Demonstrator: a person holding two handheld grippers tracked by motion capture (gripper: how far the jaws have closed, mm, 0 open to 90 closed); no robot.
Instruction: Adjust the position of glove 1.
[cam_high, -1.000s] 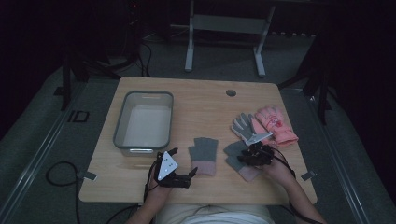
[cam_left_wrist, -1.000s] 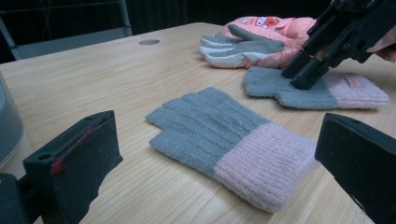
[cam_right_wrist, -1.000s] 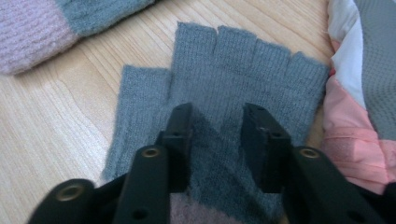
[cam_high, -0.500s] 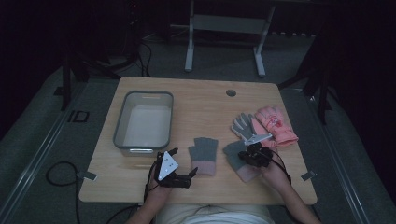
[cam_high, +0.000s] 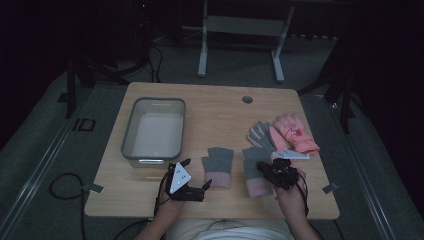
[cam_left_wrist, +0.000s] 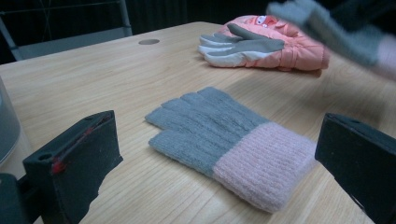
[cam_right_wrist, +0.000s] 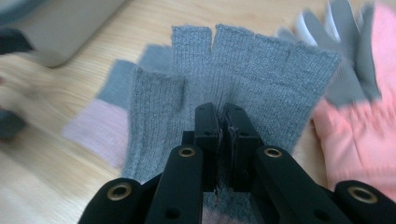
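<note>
Right gripper pinching grey glove, table edge near

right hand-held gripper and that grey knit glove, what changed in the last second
The right hand-held gripper has just closed its jaws on the grey knit glove with the pink cuff and begun lifting it off the wooden table. The left hand-held gripper, open, the matching glove and the grey plastic bin stayed put.

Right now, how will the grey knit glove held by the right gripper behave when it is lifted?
The glove is knit, so it will probably hang limp from the right gripper. It looks light. The fuzzy yarn should resist slipping from the shut jaws.
</note>
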